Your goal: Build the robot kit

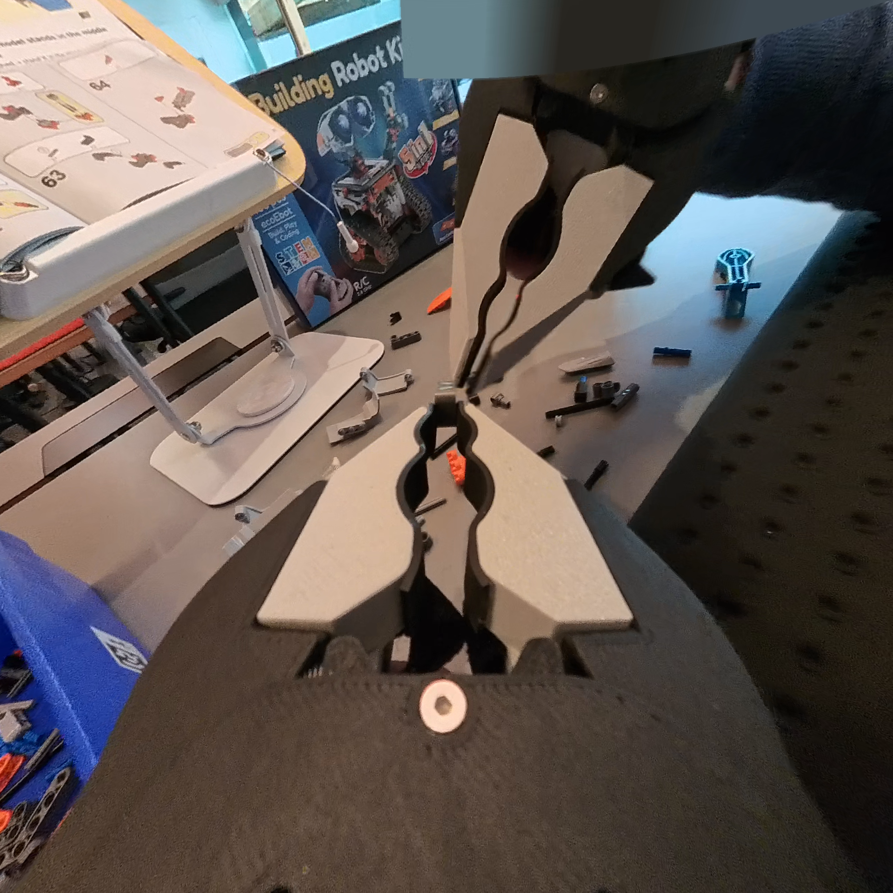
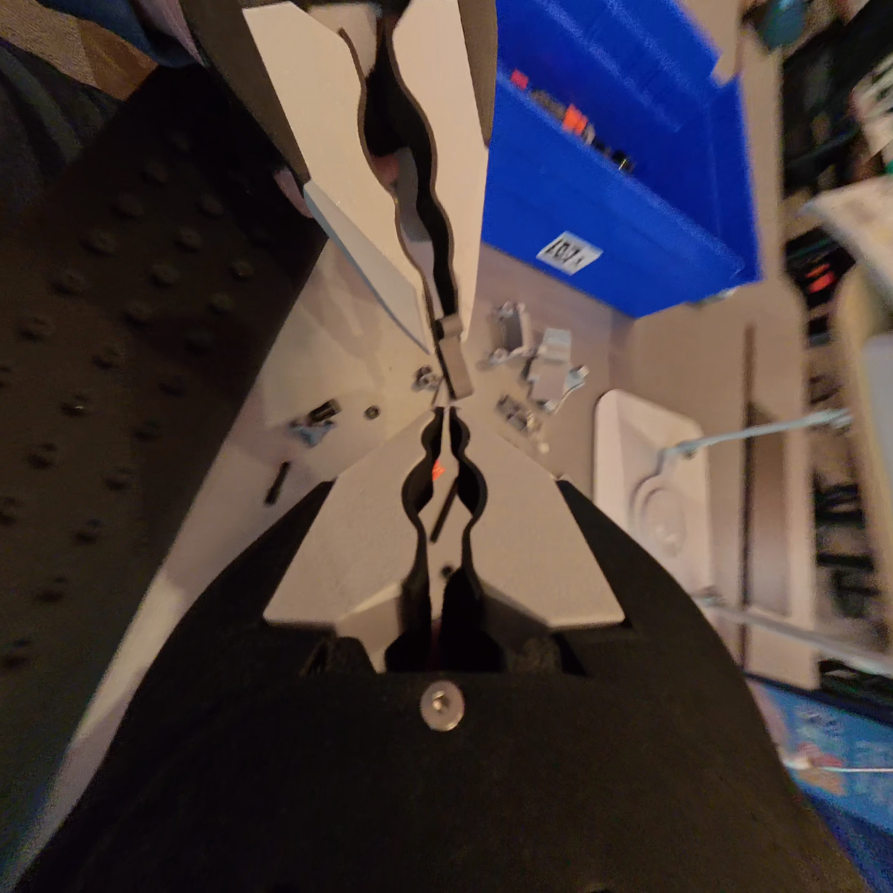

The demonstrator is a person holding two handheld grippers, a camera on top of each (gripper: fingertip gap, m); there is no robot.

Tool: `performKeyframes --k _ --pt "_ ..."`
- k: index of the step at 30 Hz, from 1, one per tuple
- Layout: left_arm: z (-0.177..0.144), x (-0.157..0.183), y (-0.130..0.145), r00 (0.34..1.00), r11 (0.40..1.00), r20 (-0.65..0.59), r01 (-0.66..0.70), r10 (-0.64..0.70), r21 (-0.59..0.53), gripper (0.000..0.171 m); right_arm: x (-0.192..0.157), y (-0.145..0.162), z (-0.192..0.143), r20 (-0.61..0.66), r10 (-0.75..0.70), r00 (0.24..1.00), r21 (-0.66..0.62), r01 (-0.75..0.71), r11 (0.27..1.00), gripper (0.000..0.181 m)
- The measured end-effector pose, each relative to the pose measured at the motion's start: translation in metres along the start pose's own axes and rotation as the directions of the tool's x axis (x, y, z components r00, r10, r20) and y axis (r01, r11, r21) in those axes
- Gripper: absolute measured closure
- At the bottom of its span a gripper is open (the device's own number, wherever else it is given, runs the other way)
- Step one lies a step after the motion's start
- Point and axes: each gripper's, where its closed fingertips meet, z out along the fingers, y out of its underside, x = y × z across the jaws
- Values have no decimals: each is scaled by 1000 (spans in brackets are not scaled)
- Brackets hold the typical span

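**Two closed grippers nose to nose over the table**

Jaws on your left gripper (image 1: pixel 447 410) are drawn in almost fully, pinching a small grey piece (image 1: pixel 445 394) at the very tips. The right wrist view shows it as a short flat bar standing out past the fingers. Your right gripper (image 2: pixel 445 415) comes in from the opposite side. Its tips are closed to a sliver and just touch the end of that bar. Whether they have hold of anything themselves, I cannot tell.

The bar sits above the grey table (image 1: pixel 555 319), between both noses, and only its end is caught. I judge that a shallow hold, so squeeze evenly and line the right tips up along the bar's length, not across it. Hard smooth plastic is likely to pivot or slip under a sideways push.

The fingers are matte, pale and wedge-shaped, with wavy black inner edges. Below them lie loose black pins (image 1: pixel 595 473) and an orange studded piece (image 1: pixel 456 466). Pale grey curved panels (image 2: pixel 551 367) lie just beside the tips. A glossy blue bin (image 2: pixel 604 193) of parts stands to one side and a dimpled black mat (image 1: pixel 773 483) lies on the other.
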Motion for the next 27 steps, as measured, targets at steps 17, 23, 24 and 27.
performKeyframes --k 17,23,24,27 --pt "7 -6 6 998 999 58 -13 15 -41 166 -83 50 5 130 331 935 -165 -309 937 166" --pt "6 -7 6 998 999 66 -17 20 -39 166 -89 52 14 146 376 915 -175 -350 920 179" --pt "6 -7 6 998 999 68 -14 17 -38 166 -88 51 15 146 386 911 -170 -362 917 179" --pt "6 -9 5 998 999 68 12 -10 -33 166 -81 53 15 119 409 905 -151 -391 908 180"
